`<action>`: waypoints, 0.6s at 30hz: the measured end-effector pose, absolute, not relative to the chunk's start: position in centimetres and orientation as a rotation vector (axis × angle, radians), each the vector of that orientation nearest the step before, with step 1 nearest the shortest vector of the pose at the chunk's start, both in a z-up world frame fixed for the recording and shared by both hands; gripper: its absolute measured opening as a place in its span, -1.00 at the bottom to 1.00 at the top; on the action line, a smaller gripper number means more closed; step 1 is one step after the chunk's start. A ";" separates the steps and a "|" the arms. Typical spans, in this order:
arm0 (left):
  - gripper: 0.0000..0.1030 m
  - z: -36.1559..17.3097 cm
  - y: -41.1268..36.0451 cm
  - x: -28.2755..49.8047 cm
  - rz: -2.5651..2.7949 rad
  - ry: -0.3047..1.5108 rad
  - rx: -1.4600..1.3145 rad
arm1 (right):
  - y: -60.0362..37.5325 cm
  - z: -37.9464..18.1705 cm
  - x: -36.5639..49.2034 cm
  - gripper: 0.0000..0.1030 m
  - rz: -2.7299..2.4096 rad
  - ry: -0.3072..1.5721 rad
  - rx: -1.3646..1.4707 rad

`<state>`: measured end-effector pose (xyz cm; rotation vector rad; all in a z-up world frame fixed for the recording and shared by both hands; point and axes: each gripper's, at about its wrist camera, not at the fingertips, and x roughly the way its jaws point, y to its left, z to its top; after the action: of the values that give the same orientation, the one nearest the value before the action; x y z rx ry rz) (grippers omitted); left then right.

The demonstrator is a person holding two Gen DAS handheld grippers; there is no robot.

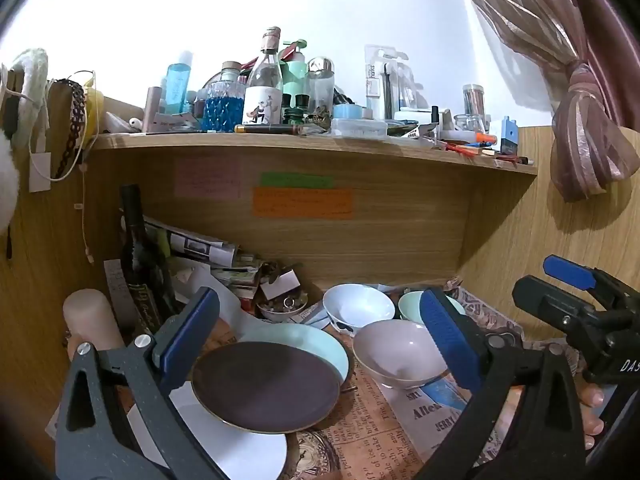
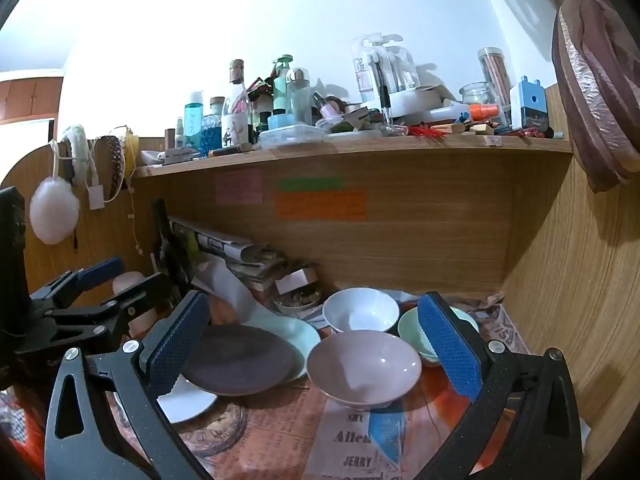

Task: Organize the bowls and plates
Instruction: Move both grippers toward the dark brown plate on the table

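Two grippers: left gripper and right gripper gape wide, holding nothing.
Plates: dark plate overlaps mint plate.
Bowls: pink bowl nearest.

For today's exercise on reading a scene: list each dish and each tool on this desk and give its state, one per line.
Dark plate: tilted, resting on the other plates.
Light blue plate: partly under the dark plate.
White plate: lowest, mostly covered.
Pink bowl: upright, empty.
White bowl: upright, empty.
Green bowl: upright, partly hidden.
Left tool: open, holding nothing.
Right tool: open, holding nothing.
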<state>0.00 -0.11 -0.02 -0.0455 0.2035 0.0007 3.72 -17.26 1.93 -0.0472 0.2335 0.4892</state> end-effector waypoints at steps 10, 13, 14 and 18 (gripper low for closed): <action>0.98 -0.1 0.0 0.1 0.000 0.215 -0.054 | -17.4 2.0 3.8 1.00 0.494 0.239 -0.035; 0.98 -0.1 -0.1 0.3 0.003 0.213 -0.053 | -17.4 1.9 4.0 1.00 0.494 0.241 -0.033; 0.98 -0.1 -0.2 0.5 0.003 0.213 -0.052 | -17.4 1.8 4.0 1.00 0.495 0.241 -0.032; 0.98 -0.1 -0.3 0.2 0.005 0.207 -0.051 | -17.3 1.9 3.9 1.00 0.497 0.240 -0.031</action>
<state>0.17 -0.28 -0.11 -0.0506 0.2068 0.0049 3.86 -17.26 1.91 -0.0312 0.2403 0.4972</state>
